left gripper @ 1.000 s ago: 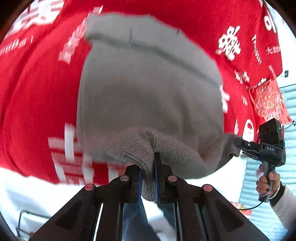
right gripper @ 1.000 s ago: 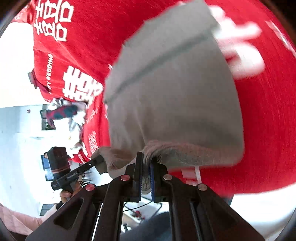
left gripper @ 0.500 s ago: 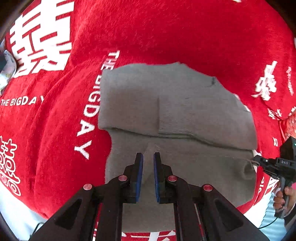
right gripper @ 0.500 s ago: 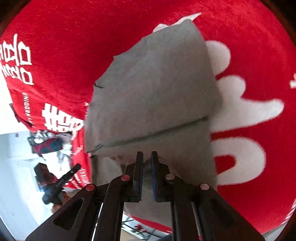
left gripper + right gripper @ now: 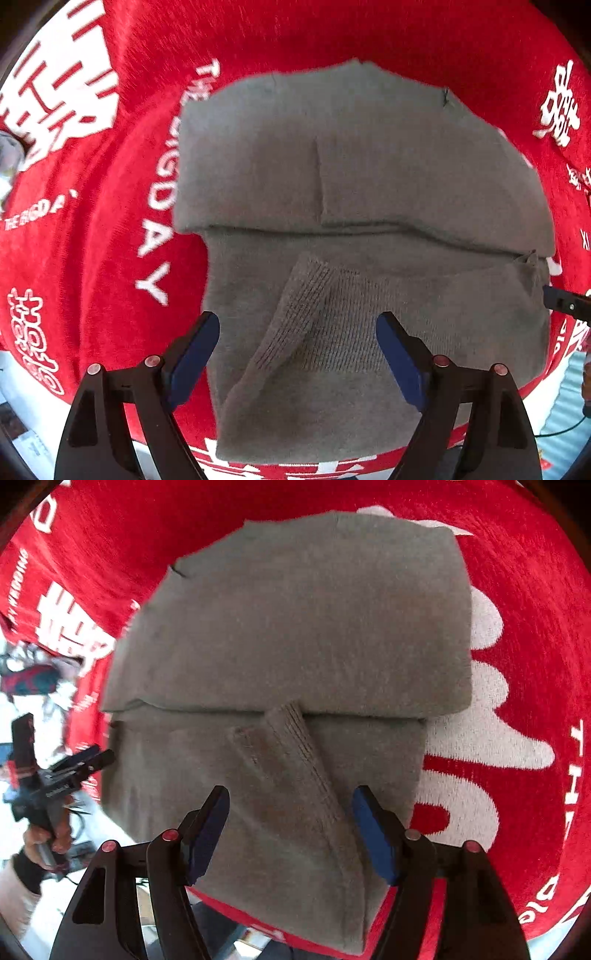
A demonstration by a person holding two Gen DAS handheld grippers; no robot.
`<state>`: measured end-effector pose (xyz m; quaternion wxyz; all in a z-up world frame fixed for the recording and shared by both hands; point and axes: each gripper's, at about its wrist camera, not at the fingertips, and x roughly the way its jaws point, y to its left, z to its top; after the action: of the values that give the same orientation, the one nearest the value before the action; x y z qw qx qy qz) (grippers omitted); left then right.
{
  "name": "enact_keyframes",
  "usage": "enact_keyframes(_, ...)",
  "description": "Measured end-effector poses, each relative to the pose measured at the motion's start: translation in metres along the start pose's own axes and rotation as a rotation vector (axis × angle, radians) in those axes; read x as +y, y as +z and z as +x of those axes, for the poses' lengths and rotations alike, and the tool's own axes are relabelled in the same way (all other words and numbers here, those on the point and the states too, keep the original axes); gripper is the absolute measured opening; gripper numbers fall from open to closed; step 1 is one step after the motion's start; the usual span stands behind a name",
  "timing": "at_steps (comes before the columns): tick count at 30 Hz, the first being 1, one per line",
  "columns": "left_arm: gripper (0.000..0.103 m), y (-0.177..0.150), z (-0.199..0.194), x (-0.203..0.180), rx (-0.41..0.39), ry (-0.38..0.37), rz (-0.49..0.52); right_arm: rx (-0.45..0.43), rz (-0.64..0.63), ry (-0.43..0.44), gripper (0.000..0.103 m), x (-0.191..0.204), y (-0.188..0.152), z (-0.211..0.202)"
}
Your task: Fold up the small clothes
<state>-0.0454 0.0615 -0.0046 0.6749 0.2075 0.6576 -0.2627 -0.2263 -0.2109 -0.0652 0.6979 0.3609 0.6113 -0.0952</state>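
Note:
A grey knitted garment lies folded on a red cloth with white lettering. Its far half is doubled over the near half, and a ribbed strip lies slanted on the near part. My left gripper hangs straight over that near part, its jaws opening wide, with the pads clear of the fabric. In the right wrist view the same garment shows a ribbed strip between the jaws of my right gripper, which are opening too and press on nothing. The left gripper appears at the garment's left edge.
The red cloth covers the table and ends near the bottom of both views. A hand holds the left gripper's handle at the left. A crumpled red and dark item lies past the cloth's left edge. The right gripper's tip shows at the right.
A second ago both grippers held the garment's edge lifted off the cloth. They have brought it down, laid it flat, and both have let go and opened.

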Motion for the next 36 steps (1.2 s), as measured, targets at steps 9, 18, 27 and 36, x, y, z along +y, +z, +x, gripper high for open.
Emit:
enact_keyframes(9,0.017,0.002,0.023,0.004,0.047,-0.120,0.082,-0.033,-0.055,-0.168,0.009,0.032,-0.012,0.002)
enact_keyframes(18,0.007,0.008,-0.044,0.015,-0.048,-0.260,0.103,-0.185,-0.089,-0.135,0.007,0.063,-0.008,-0.083)
enact_keyframes(27,0.007,0.091,-0.089,0.021,-0.267,-0.234,0.107,-0.311,-0.083,-0.146,0.007,0.054,0.099,-0.094)
enact_keyframes(36,0.007,0.174,0.024,0.014,-0.223,-0.074,0.025,-0.216,0.088,-0.139,0.007,-0.011,0.167,0.007)
